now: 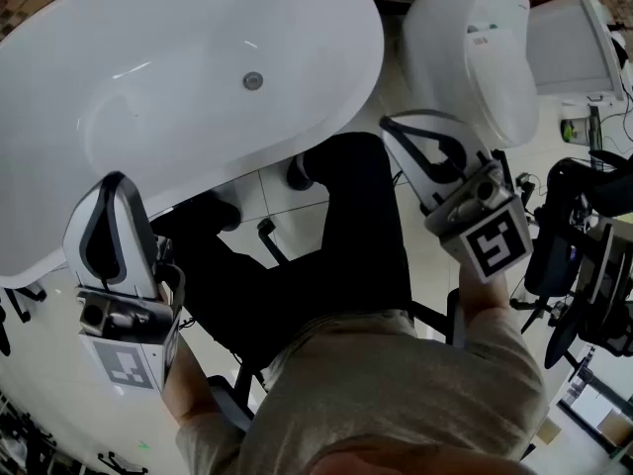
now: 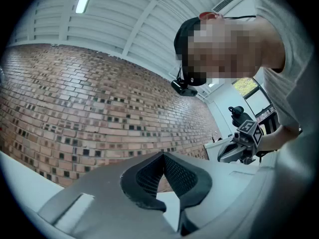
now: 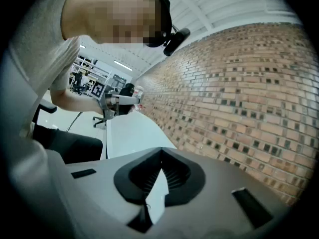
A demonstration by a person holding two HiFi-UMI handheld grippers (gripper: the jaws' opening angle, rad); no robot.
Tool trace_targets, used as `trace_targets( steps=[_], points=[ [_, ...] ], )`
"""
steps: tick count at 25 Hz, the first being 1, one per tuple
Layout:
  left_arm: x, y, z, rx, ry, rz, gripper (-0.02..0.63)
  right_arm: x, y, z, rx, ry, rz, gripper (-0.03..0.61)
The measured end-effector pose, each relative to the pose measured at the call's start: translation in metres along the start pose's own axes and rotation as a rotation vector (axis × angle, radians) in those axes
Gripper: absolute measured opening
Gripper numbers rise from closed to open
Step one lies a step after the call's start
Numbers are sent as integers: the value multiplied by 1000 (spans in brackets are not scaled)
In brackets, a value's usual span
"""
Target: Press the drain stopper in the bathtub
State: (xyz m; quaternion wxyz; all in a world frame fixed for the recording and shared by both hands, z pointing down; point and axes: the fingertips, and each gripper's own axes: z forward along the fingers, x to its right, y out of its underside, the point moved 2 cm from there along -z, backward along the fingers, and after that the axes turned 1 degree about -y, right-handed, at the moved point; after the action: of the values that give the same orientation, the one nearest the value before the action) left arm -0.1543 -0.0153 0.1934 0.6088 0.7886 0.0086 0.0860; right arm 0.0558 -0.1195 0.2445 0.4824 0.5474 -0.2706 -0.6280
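Observation:
The white bathtub fills the upper left of the head view, and its round metal drain stopper lies on the tub floor. My left gripper is outside the tub, over its near rim at the lower left, and points up. Its jaws meet at the tips with nothing between them. My right gripper is off the tub's right end, above the person's dark trousers, also shut and holding nothing. In the left gripper view the shut jaws face a brick wall. The right gripper's own jaws face the same wall, so neither gripper view shows the stopper.
A white toilet stands right of the tub. Dark equipment and cables crowd the right edge. The person's legs and a black seat frame lie between the grippers. A brick wall runs behind the tub.

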Motion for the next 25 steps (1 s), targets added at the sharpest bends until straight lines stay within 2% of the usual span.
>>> trace_targets(
  steps=[5, 10, 16, 20, 22, 25],
  points=[
    [-40, 59, 25, -18, 4, 13, -8, 11, 55, 73, -95, -104, -80, 0],
    [-72, 119, 30, -44, -33, -25, -8, 17, 126, 136, -285, -193, 23, 0],
    [-91, 170, 37, -67, -125, -87, -8, 13, 204, 224, -442, -405, -82, 0],
    [-89, 188, 38, -69, -140, -125, -8, 1, 290, 291, -593, -509, -110, 0],
    [-88, 195, 37, -74, -144, -141, -8, -8, 354, 325, -712, -550, -108, 0],
    [-91, 204, 31, -104, -161, -153, -8, -37, 441, 357, -866, -641, -181, 0]
  ],
)
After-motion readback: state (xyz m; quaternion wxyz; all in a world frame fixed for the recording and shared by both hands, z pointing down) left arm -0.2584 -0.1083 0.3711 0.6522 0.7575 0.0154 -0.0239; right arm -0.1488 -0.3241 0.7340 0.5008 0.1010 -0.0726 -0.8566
